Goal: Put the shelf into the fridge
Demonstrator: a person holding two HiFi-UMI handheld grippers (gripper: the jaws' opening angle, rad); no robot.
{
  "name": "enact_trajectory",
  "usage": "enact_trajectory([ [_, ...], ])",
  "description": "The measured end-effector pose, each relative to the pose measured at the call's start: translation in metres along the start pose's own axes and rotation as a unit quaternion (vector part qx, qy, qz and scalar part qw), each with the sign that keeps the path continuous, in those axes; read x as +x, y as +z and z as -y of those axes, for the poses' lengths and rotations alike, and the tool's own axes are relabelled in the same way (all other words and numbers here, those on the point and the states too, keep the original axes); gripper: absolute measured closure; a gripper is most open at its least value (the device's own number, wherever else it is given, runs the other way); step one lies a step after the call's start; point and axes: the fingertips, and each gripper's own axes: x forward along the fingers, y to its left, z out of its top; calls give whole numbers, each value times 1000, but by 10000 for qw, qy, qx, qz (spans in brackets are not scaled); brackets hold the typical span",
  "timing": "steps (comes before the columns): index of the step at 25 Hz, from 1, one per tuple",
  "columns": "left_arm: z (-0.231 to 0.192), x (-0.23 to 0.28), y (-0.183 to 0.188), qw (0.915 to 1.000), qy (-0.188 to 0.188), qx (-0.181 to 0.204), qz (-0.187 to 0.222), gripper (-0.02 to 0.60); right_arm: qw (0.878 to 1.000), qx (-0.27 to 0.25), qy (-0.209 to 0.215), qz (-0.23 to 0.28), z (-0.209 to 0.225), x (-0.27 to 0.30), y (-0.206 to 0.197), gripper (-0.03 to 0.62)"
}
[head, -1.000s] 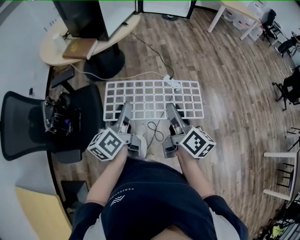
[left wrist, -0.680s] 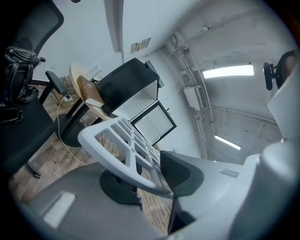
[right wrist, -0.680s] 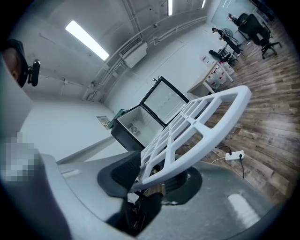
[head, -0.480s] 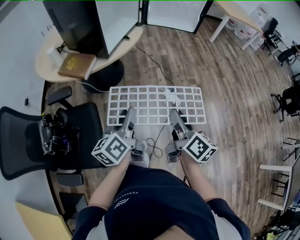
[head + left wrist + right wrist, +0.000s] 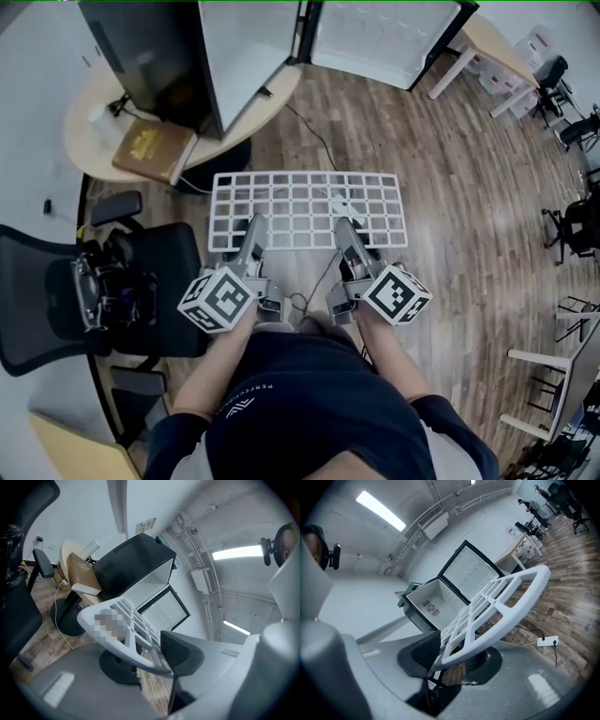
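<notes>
1. A wood-plank floor (image 5: 459,197) fills the middle and right of the head view, and a white wall (image 5: 28,122) runs down the left edge.
2. At upper left stands a round pale table (image 5: 86,141) with a brown book (image 5: 153,150) on it.
3. A black office chair (image 5: 37,309) sits at the left edge.
4. At upper right is a white-legged table (image 5: 489,42), with black chairs (image 5: 574,220) along the right edge.
5. A cable (image 5: 314,127) trails across the floor.
6. In the right gripper view, a long ceiling light (image 5: 380,510) glows at upper left.

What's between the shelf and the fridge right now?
Head view: just wood floor and a cable between shelf and fridge, plus the round table edge.
</notes>
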Motion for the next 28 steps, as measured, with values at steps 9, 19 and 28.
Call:
enact_trajectory([
  [9, 6, 55, 7, 9998, 78, -4, 158, 449, 9996, -100, 178, -180, 24, 40, 40, 464],
  [19, 31, 125, 1, 9939, 706, 106, 839, 449, 9937, -173, 823, -739, 70, 96, 109, 464],
  [28, 46, 158, -7, 9809, 1305, 59, 1442, 448, 9798, -300, 1465, -1332, 89, 136, 151, 464],
])
